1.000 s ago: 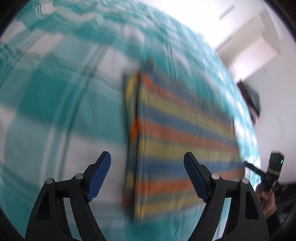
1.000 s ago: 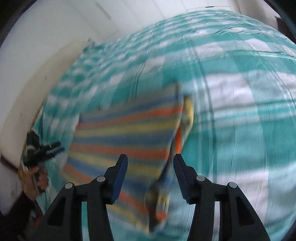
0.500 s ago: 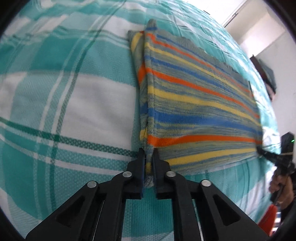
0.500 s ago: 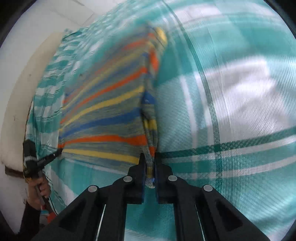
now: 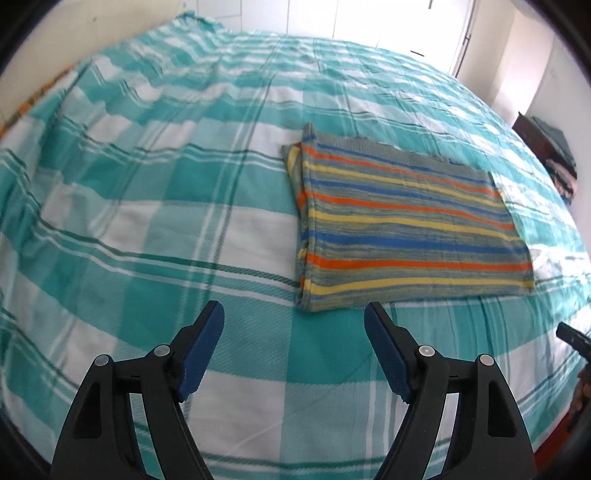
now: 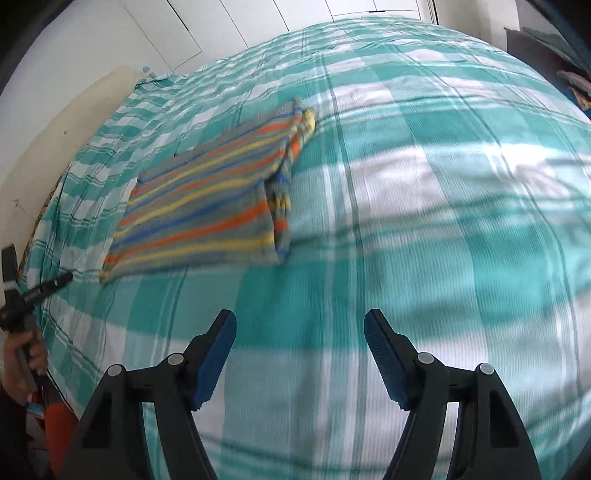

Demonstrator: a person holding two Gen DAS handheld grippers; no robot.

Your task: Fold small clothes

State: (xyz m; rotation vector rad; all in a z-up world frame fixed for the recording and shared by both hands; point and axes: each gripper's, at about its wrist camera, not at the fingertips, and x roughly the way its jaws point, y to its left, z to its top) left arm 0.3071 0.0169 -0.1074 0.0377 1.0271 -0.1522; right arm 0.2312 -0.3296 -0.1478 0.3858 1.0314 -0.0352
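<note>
You are getting strong daylight blowing out the window [image 5: 402,22] at top; the checked bedspread [image 6: 443,229] is smearing with motion blur, and fisheye bending is darkening every corner.

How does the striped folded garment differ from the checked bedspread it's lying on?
The striped garment has thin orange, yellow and blue stripes on grey-green; the checked bedspread has big teal and white checks. The garment is folded into a compact layered rectangle; the bedspread lies spread in one layer across the bed. Both are fabric and lie flat.
</note>
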